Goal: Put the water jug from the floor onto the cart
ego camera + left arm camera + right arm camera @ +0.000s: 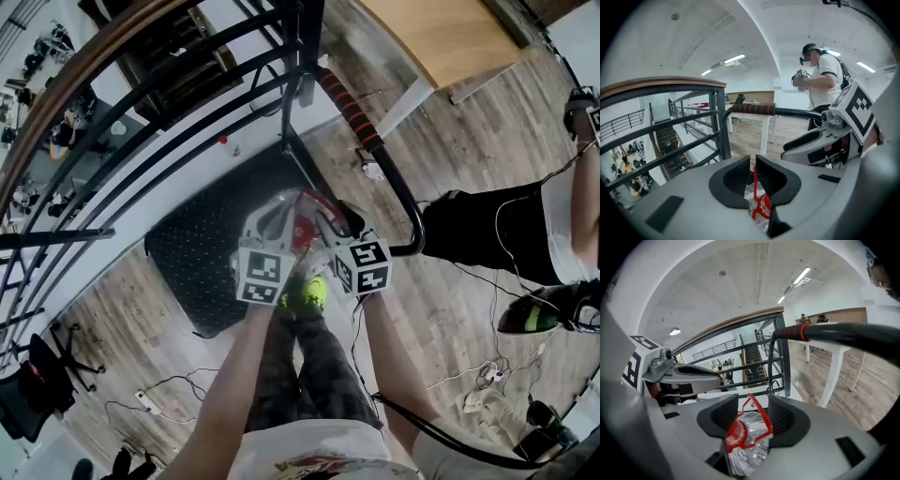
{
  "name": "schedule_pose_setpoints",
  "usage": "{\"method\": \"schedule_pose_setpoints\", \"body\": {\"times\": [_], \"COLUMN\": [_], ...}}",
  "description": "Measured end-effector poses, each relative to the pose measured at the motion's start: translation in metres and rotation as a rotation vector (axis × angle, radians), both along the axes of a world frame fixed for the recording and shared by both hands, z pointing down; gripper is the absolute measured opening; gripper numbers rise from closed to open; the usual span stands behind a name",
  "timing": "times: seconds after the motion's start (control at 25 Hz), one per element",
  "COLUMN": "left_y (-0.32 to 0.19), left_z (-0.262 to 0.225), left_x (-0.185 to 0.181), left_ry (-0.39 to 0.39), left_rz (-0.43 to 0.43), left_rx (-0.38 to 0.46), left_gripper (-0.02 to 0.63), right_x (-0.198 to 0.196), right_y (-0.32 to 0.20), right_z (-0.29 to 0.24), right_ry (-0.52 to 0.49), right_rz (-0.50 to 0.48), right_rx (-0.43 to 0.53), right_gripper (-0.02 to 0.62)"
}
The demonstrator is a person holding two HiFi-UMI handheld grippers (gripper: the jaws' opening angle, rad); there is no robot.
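Observation:
The water jug [302,228], clear crumpled plastic with a red cap and red strap handle, hangs between my two grippers above the near edge of the cart's black studded deck [202,253]. My left gripper [753,164] is shut on the thin red handle [755,183]; the jug's body [761,211] hangs below its jaws. My right gripper [753,398] stands wide, with the jug's neck [750,437] and handle loop [758,412] between its jaws; I see no firm press. In the head view the left gripper [286,208] and right gripper [323,217] sit side by side.
The cart's push bar [403,202] with a red-and-black grip [352,108] curves just right of the grippers. A dark railing [141,103] runs behind the cart. A wooden table [441,37] stands at the back right. Another person [497,230] is at the right; cables [487,375] lie on the floor.

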State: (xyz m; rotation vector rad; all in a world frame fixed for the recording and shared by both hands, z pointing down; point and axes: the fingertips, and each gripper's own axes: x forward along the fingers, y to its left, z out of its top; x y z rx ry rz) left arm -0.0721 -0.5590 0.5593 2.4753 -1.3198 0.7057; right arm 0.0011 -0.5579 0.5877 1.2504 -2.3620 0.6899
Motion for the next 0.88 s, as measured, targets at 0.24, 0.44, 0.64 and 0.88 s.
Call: {"method": "schedule_pose_setpoints", "body": {"times": [0.24, 0.44, 0.64, 0.88], "left_y": [0.020, 0.040, 0.061, 0.087], "left_z": [-0.030, -0.050, -0.065, -0.070], "left_x": [0.003, 0.001, -0.003, -0.003], "left_ry": [0.015, 0.040, 0.068, 0.091], "left_rz": [0.011, 0.033, 0.048, 0.091], "left_rx": [0.012, 0.001, 0.000, -0.017], "left_gripper": [0.018, 0.017, 0.017, 0.015], "right_x": [-0.002, -0.013, -0.024, -0.043], "right_y": [0.018, 0.038, 0.065, 0.086], "right_z": [-0.033, -0.058, -0.075, -0.088], "right_ry": [0.027, 0.014, -0.001, -0.023], "right_rz": [0.015, 0.004, -0.030, -0.039], "right_rx": [0.030, 0.043, 0.055, 0.061], "right_gripper": [0.179, 0.119, 0.037, 0.020]}}
